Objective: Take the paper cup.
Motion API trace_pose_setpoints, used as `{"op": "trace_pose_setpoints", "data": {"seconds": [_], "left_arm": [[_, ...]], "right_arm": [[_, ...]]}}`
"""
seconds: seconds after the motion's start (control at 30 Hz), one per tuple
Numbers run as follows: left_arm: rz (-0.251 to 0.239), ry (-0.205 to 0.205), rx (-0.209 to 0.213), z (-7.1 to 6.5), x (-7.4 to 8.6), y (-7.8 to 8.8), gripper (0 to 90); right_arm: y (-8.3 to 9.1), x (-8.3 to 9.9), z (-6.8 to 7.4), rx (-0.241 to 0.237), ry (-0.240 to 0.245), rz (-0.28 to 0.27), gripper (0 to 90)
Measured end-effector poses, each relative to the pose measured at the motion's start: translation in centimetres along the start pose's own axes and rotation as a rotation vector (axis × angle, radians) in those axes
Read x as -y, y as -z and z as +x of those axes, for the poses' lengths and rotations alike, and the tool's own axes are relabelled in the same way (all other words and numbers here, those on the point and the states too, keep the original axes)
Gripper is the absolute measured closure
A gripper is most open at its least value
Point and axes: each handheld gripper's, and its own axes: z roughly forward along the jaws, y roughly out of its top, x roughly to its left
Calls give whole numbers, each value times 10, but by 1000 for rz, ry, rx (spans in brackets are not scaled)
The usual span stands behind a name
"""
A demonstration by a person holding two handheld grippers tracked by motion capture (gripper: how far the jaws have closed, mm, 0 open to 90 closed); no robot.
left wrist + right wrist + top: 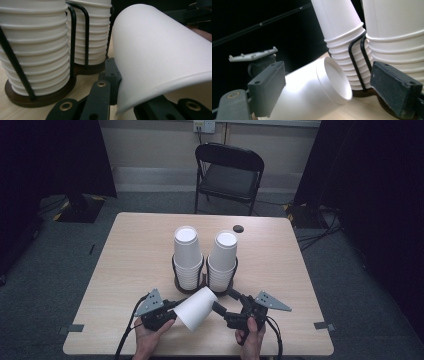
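A single white paper cup point(196, 307) lies on its side above the near part of the table point(135, 250), wide rim toward my left gripper point(176, 314). That gripper is shut on the cup point(160, 55) near its rim. My right gripper point(225, 301) stands open just to the right. The cup's base point(334, 82) points in between its pads point(395, 90), and no pad presses on it. Behind them, two stacks of upturned white cups point(187, 255) point(222, 257) sit in black wire holders on dark round bases point(37, 98).
A black folding chair point(230, 172) stands beyond the table's far edge. A small dark disc point(238, 228) lies on the table behind the right stack. The person's hands point(150, 340) come in at the near edge. Cables trail from both grippers.
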Motion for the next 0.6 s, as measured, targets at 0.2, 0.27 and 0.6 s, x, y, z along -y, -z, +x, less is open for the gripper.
{"op": "trace_pose_setpoints", "data": {"seconds": [0.2, 0.27, 0.6], "left_arm": [[31, -5, -1, 4, -5, 2, 859], [44, -8, -7, 5, -8, 2, 859], [139, -42, -23, 6, -25, 1, 859]], "right_arm": [[3, 5, 0, 37, 103, 10, 125], [4, 8, 1, 43, 185, -3, 124], [-4, 24, 5, 117, 362, 111, 124]]}}
